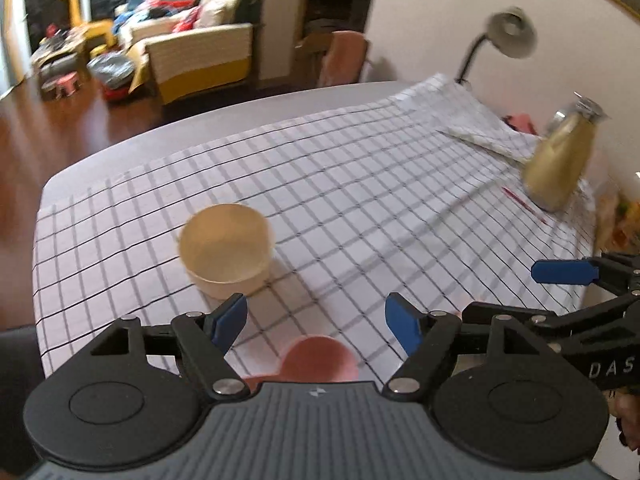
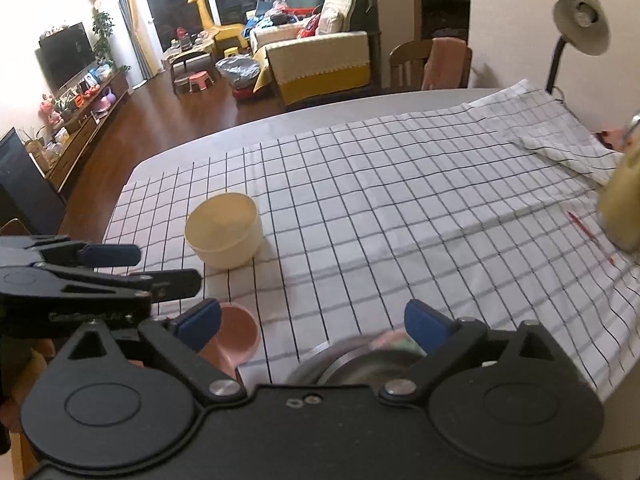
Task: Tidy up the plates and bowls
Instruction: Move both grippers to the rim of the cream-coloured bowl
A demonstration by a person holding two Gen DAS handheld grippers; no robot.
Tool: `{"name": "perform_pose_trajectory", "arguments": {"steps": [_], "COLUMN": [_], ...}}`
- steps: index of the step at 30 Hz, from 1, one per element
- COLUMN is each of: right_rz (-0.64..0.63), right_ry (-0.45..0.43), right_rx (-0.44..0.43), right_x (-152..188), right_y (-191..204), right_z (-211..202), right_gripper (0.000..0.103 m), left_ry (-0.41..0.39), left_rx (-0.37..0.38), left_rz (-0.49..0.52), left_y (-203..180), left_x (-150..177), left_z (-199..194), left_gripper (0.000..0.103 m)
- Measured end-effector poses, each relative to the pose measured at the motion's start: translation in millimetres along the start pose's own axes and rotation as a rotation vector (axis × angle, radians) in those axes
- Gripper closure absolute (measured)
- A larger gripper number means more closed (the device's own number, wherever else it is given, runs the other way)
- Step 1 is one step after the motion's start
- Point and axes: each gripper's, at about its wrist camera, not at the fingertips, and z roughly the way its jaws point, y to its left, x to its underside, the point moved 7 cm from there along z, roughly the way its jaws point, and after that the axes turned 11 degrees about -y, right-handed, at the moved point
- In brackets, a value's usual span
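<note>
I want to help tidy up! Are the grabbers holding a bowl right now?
No, nothing is held. The left gripper and right gripper both stand open and empty.

Two downward wrist views, shared tablecloth [image 1: 360, 200]

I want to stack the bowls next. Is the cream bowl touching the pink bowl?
Apart. The right wrist view shows the cream bowl standing farther back on the checked cloth, with a strip of bare cloth between it and the pink bowl.
</note>
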Motion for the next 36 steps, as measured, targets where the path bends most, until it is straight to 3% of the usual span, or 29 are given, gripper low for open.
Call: {"name": "perform_pose_trajectory", "arguments": {"steps": [16, 24, 31, 36], "right_rz": [0.014, -0.013, -0.043, -0.048], "right_ry": [0.105, 0.177, 0.237, 0.27], "right_rx": [-0.073, -0.099, -0.129, -0.135], "right_x": [-45.9, -46.7, -34.7, -28.6], "right_y": [17.3, 29.5, 40.1, 41.2], "right_z": [119.4, 174.8, 205.4, 220.5], "right_gripper": [0.008, 0.015, 0.027, 0.033], "left_ry": [0.068, 0.129, 0.185, 0.219], "left_rx": [-0.225, -0.289, -0.299, -0.294], "left_rz": [-0.171, -0.212, -0.221, -0.235], "left_y": [97.3, 123.1, 127.3, 128.0], "left_x": [-26.6, -18.4, -7.5, -0.4], "left_z": [81.3, 121.3, 147.4, 163.3], "left_gripper": [0.027, 0.027, 0.028, 0.037]}}
